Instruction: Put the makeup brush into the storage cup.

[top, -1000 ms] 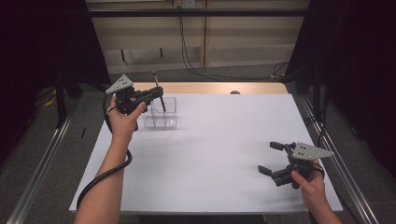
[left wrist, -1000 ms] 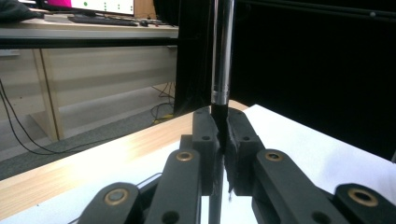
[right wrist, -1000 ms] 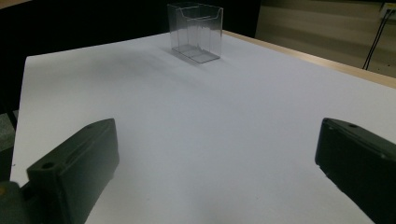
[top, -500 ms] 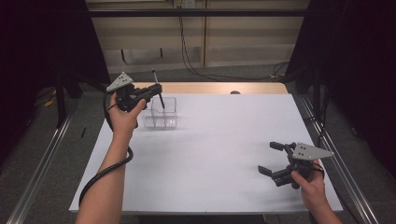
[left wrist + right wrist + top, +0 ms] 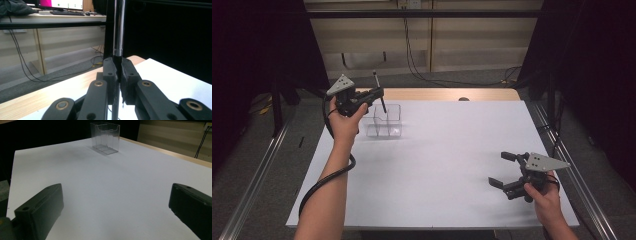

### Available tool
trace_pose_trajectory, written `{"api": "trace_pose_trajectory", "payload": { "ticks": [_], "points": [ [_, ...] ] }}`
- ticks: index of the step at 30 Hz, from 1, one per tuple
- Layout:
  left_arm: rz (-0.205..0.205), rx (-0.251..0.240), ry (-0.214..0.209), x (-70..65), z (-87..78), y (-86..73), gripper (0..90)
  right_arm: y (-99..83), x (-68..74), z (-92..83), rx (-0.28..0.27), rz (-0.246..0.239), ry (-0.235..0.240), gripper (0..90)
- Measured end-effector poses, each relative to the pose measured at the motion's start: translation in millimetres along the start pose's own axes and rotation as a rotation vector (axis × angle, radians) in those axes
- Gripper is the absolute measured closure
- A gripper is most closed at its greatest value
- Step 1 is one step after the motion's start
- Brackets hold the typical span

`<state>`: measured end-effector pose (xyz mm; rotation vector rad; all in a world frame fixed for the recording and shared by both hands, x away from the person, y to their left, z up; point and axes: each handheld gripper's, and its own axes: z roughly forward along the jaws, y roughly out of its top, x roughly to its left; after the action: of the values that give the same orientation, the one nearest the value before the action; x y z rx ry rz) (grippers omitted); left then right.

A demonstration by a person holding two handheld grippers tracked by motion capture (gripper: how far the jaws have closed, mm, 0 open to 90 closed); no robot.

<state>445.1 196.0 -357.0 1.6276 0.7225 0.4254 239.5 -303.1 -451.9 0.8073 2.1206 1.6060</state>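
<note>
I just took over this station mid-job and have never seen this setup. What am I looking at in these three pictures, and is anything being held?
There is no robot arm here: a person holds a two-jaw tool in each hand over a white table.

The high view looks down from above the person's side. The left tool is raised at the far left corner, above a clear plastic holder, the one thing standing on the table. The right tool sits low at the near right.

The other two pictures come from a camera riding on each tool, looking along its black jaws. The left gripper view shows the jaws shut on a pen, a slim black and silver stick held roughly upright. The right gripper view shows jaws wide apart, holding nothing, with the holder far ahead.
</note>
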Motion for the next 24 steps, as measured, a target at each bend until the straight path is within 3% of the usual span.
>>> {"api": "trace_pose_trajectory", "payload": {
  "ticks": [15, 24],
  "points": [
    [0.005, 0.013, 0.068, 7.5, 1.2, -7.6, 83.8, -0.4, 0.3, 0.5, 0.001, -0.001, 0.001, 0.0],
    [0.014, 0.02, 0.082, 9.0, 2.6, -9.3, 83.7, -0.4, 0.1, 0.0, 0.001, -0.001, 0.002, 0.0]
  ]
}}
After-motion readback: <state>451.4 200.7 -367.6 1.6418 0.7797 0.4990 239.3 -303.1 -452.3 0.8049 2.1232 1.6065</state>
